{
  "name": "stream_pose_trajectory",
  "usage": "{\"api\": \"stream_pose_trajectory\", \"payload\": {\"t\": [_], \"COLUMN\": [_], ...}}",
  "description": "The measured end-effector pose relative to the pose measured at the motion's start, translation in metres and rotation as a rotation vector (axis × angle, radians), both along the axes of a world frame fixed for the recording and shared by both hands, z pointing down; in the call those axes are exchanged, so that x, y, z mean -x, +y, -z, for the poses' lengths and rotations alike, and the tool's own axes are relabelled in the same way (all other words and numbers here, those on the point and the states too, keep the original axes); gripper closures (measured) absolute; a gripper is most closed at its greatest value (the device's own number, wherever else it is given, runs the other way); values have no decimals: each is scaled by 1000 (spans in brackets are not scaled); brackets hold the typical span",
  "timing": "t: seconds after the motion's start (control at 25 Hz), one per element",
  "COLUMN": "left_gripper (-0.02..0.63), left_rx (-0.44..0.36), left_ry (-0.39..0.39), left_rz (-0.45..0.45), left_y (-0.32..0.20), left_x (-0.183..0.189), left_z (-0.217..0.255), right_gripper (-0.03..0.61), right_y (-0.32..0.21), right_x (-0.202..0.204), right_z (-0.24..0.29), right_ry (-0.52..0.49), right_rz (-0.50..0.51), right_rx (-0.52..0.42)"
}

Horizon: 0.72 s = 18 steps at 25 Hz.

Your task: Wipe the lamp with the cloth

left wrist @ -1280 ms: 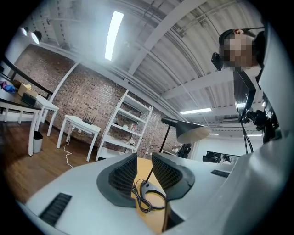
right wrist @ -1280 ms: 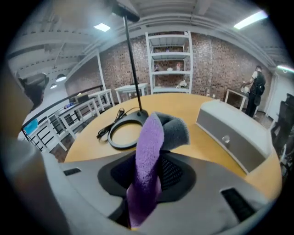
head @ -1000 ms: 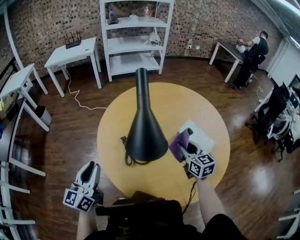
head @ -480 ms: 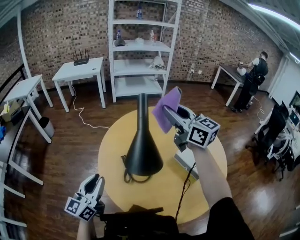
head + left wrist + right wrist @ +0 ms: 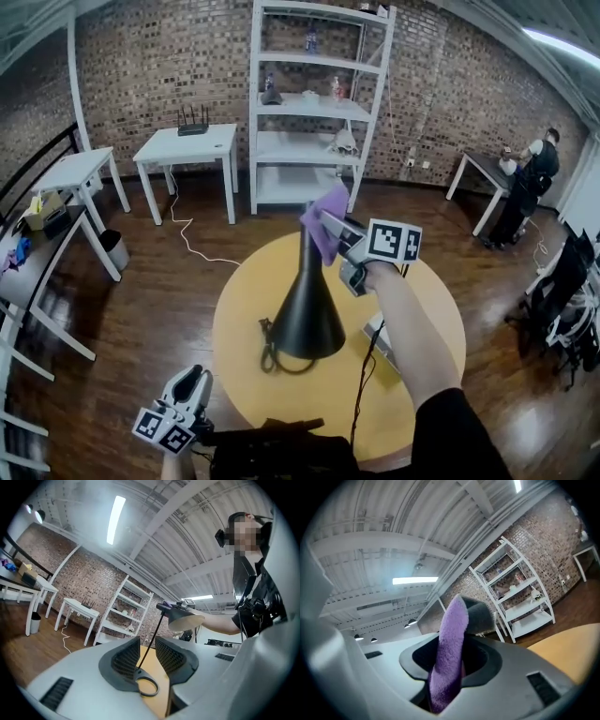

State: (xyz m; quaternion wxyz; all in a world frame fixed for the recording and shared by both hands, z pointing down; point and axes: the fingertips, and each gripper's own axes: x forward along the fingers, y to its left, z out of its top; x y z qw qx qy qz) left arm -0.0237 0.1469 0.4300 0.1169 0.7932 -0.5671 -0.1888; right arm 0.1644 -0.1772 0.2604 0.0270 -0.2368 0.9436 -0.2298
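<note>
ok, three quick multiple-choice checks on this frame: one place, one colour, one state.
1. Where is the cloth relative to the lamp?
A at its narrow far end
B under its wide end
C well off to one side

2. What colour is the cloth?
A green
B purple
C white

3. What state is the left gripper in?
A wide open
B shut on the cloth
C shut, empty

Key:
1 A: in the head view the right gripper holds it at the lamp's narrow end.
2 B: it is purple in the head view and the right gripper view.
3 C: the left gripper's jaws sit together with nothing held in its own view.
</note>
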Motion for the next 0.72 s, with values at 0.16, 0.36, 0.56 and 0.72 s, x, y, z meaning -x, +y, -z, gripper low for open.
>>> {"api": "stream_pose_trajectory", "payload": {"t": [0.16, 0.36, 0.56, 0.72], "left_gripper": [526, 526, 505, 442], "left_rx": [14, 4, -57, -172], "left_ry": [-11, -29, -145, -236], "left_rz": [-19, -95, -185, -217], "left_y": [-1, -17, -45, -61], "left_x": [3, -9, -50, -78], "left_z": [-7, -4, 25, 71], "right_gripper": [451, 453, 453, 453], "right_y": [39, 96, 139, 164], "right_x": [-2, -1, -14, -29], "right_z": [-10, -27, -40, -47], "right_ry": [62, 168, 159, 155], "right_rz": [91, 193, 231, 236], "right_rx": [-16, -64, -82, -93]}}
